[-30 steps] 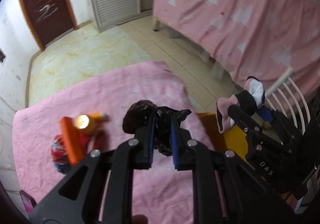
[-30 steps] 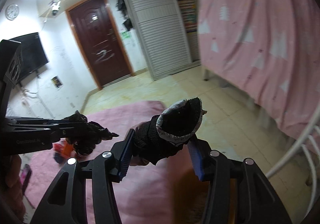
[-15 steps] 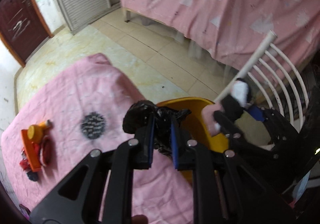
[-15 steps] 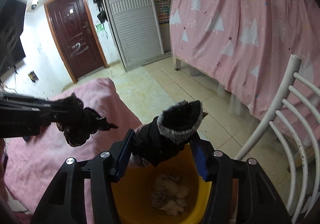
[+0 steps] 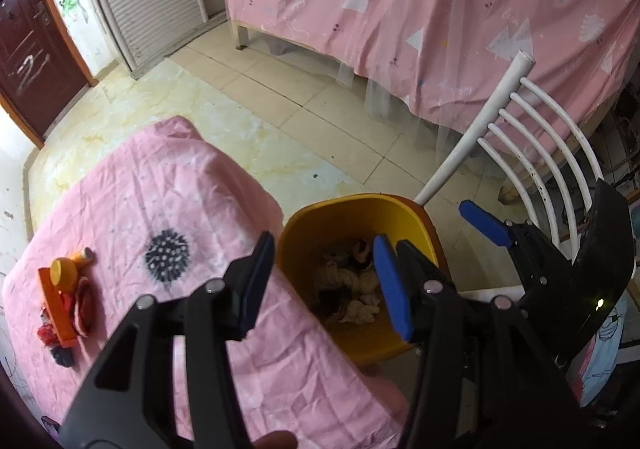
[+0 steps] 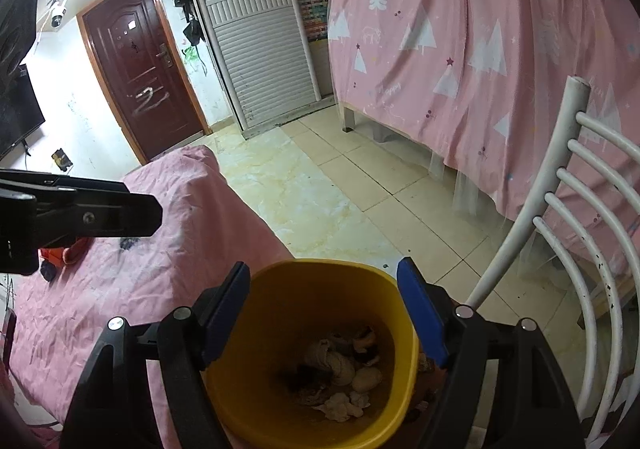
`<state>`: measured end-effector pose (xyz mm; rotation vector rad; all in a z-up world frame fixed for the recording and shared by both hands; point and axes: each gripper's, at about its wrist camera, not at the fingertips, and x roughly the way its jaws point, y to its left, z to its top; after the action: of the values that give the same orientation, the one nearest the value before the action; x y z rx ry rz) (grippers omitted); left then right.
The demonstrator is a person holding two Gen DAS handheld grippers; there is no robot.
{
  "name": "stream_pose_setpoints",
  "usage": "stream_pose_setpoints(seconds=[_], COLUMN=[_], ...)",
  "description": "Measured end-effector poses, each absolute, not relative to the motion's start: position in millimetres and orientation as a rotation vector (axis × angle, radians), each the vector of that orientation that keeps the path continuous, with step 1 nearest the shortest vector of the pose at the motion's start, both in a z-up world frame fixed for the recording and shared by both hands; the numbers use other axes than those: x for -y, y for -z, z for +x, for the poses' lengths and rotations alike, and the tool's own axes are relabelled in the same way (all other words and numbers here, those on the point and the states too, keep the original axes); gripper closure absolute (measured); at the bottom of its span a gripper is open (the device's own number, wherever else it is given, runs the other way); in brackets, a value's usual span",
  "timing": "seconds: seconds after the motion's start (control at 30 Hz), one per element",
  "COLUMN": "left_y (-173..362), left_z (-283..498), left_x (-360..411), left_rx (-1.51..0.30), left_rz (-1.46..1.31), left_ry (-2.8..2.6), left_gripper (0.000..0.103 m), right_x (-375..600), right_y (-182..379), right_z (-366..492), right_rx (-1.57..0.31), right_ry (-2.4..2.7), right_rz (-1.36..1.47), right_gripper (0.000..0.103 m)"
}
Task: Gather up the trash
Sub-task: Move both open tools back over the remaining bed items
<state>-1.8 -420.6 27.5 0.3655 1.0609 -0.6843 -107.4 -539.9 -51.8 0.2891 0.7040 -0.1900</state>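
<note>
Item: left gripper [image 5: 320,281] — jaws have just been opening, nothing between them, hovering over the near rim of the yellow bin [image 5: 320,217].

Item: right gripper [image 6: 324,309] — jaws likewise just opening, standing wide and empty directly above the bin mouth.

Item: trash [image 6: 340,373] — crumpled pale and dark scraps are lying at the bin's bottom.

Item: spiky dark ball [image 5: 166,261] and orange toy [image 5: 60,297] — sitting on the pink cloth [image 5: 160,189], well apart from the bin; whether either counts as trash is not clear.

Handling note: the drop appears finished. To do it well, both tools are best kept spread and lifted straight clear of the rim, avoiding the white chair [image 5: 520,137] just beside.
</note>
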Motion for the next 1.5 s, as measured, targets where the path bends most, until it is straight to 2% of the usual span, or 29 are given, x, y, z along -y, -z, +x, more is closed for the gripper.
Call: stream_pose_setpoints(seconds=[0.5, 0.97, 1.5], left_y=[-55, -66, -35], left_z=[27, 70, 101], left_x=[314, 179, 102], left_rx=[-1.012, -1.002, -1.093], left_rz=[0.244, 0.154, 0.091], left_ry=[0.564, 0.346, 0.258], left_gripper=[0.054, 0.054, 0.054], right_x=[453, 360, 295], right_y=[13, -1, 8], right_z=[-59, -13, 22], right_rx=[-0.674, -0.690, -0.745], right_ry=[0.045, -0.095, -0.182], right_rz=[0.199, 0.116, 0.056], right_gripper=[0.033, 0.033, 0.033])
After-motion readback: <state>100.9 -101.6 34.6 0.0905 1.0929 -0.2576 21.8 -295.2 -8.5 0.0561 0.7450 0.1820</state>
